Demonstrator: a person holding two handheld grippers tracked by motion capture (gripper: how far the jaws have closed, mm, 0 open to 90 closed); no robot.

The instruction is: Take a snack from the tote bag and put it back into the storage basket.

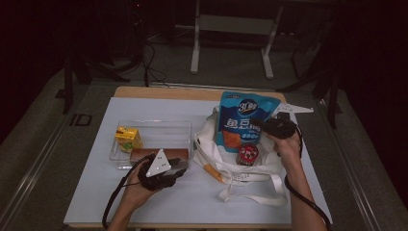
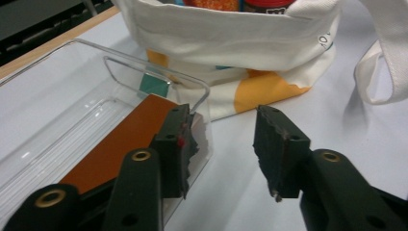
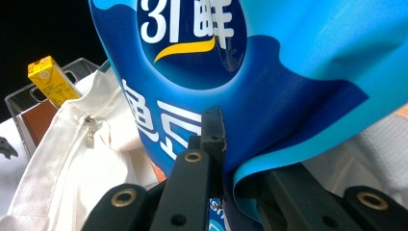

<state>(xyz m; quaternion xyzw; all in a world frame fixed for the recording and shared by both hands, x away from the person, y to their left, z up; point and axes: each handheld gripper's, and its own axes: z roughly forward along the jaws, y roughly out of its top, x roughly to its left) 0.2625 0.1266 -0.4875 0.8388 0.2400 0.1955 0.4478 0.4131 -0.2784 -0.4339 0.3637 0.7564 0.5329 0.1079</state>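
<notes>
Your right gripper (image 1: 258,124) pinches the blue snack pouch (image 1: 247,120) upright in the white tote bag (image 1: 211,144) on the desk (image 1: 202,197), while your left gripper (image 2: 223,144), half-open and empty, straddles the clear tray's (image 1: 183,129) end wall above the brown bar (image 2: 120,144).

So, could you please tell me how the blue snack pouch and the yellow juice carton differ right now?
The blue snack pouch stands in the white tote bag; the yellow juice carton stands in the clear plastic tray. The pouch is much the larger. The right gripper is shut on the pouch's edge; no gripper touches the carton. The pouch is soft and creased, the carton rigid and boxy. Both are upright.
</notes>
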